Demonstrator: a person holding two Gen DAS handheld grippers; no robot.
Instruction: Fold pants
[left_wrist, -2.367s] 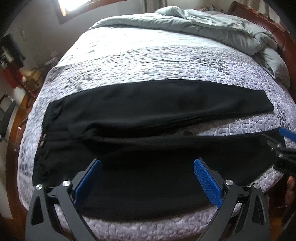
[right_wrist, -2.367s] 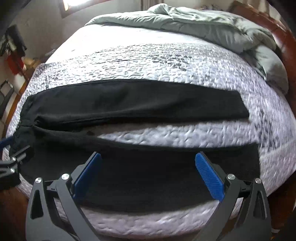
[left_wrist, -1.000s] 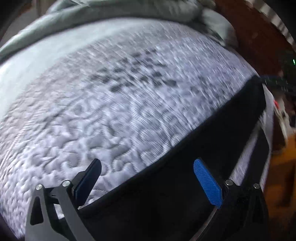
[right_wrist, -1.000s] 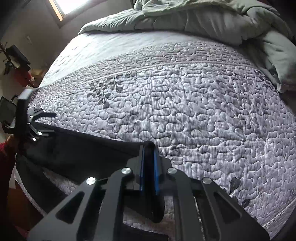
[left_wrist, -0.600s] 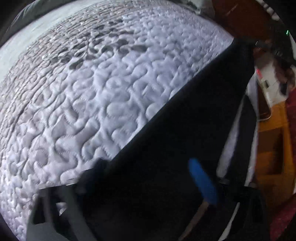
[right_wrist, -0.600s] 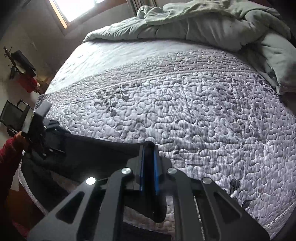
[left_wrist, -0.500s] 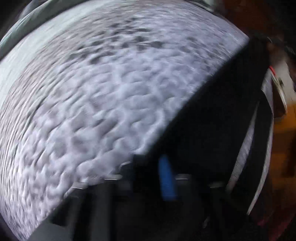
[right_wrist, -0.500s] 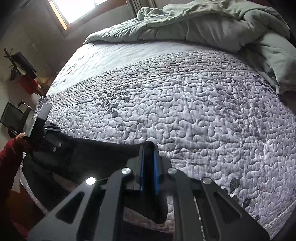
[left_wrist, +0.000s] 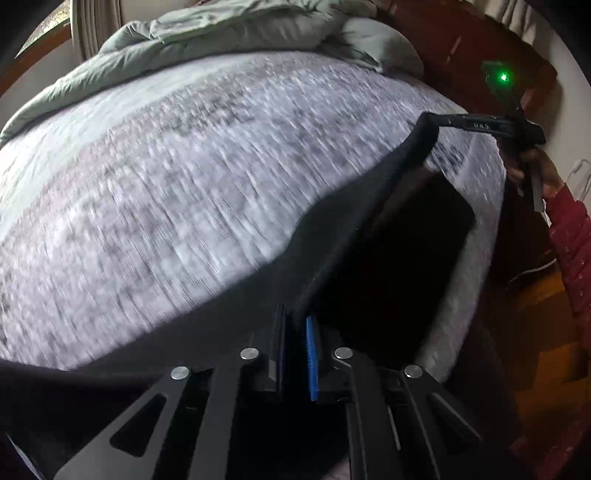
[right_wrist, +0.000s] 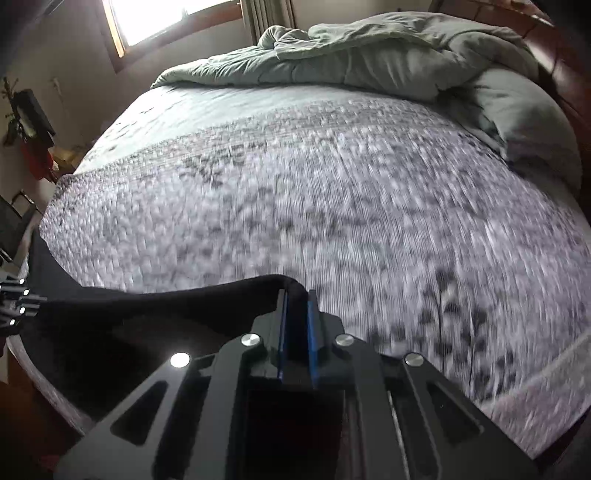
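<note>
left tool (left_wrist: 295, 325): spread earlier, jaws closing, pants (left_wrist: 388, 236) edge pinched | right tool (right_wrist: 297, 295): pants pinched as before | pants lifted off bed (left_wrist: 166, 184) | writing: unreadable

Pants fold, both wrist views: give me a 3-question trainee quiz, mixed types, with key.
1. True or false: the right hand-held gripper is shut on the black pants.
2. Multiple choice: the grey-green comforter lies A) bunched at the far end of the bed, B) under the pants, C) on the floor.
3. Fill in: the person's sleeve in the left wrist view is ____ in colour.

Key: 1 true; 2 A; 3 red.

For reference: the left hand-held gripper is closing on pants fabric above the quilted bedspread.
</note>
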